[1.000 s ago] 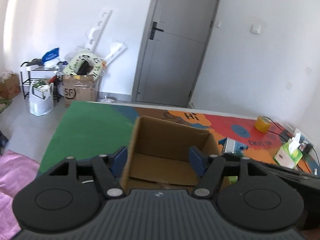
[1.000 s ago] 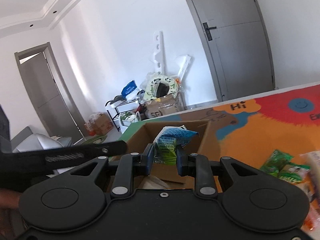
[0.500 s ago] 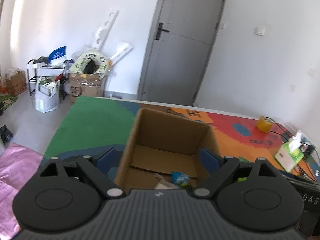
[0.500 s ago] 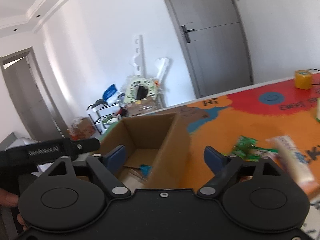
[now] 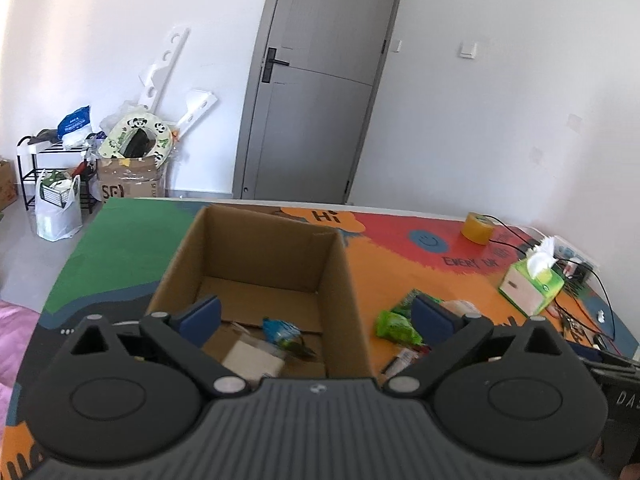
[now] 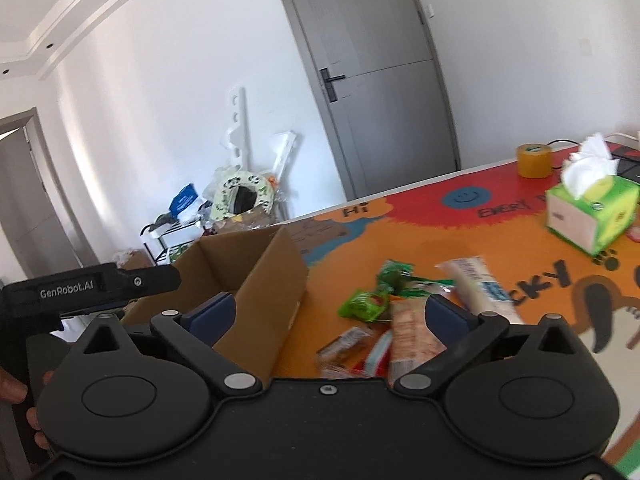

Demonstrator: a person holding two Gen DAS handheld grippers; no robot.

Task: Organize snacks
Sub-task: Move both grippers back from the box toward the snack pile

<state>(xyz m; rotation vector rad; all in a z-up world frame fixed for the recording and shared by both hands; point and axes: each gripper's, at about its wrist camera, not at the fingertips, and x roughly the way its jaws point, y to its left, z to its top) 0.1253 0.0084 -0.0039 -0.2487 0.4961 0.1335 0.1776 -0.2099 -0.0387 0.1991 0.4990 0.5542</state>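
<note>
An open cardboard box (image 5: 272,252) stands on the colourful table mat. Inside it lie a blue snack packet (image 5: 280,330) and a white packet (image 5: 252,360). My left gripper (image 5: 316,312) hangs over the box's near edge, its jaws opening wide with no pad touching anything. In the right wrist view the box (image 6: 256,276) is at the left. My right gripper (image 6: 328,312) is over the loose snack pile, jaws opening and gripping nothing. The pile holds green packets (image 6: 364,304), a long white packet (image 6: 480,284) and a beige packet (image 6: 412,336).
A green tissue box (image 6: 592,216) and a yellow tape roll (image 6: 534,160) sit at the far right, with cables (image 5: 580,276) behind. The left gripper's black handle (image 6: 88,286) crosses the left of the right wrist view. Floor clutter lies beyond the table's far edge.
The right gripper let go of the blue packet, which now lies in the box, and swung right over the snack pile. Both grippers' jaws spread wide. The left gripper drew back from the box.
</note>
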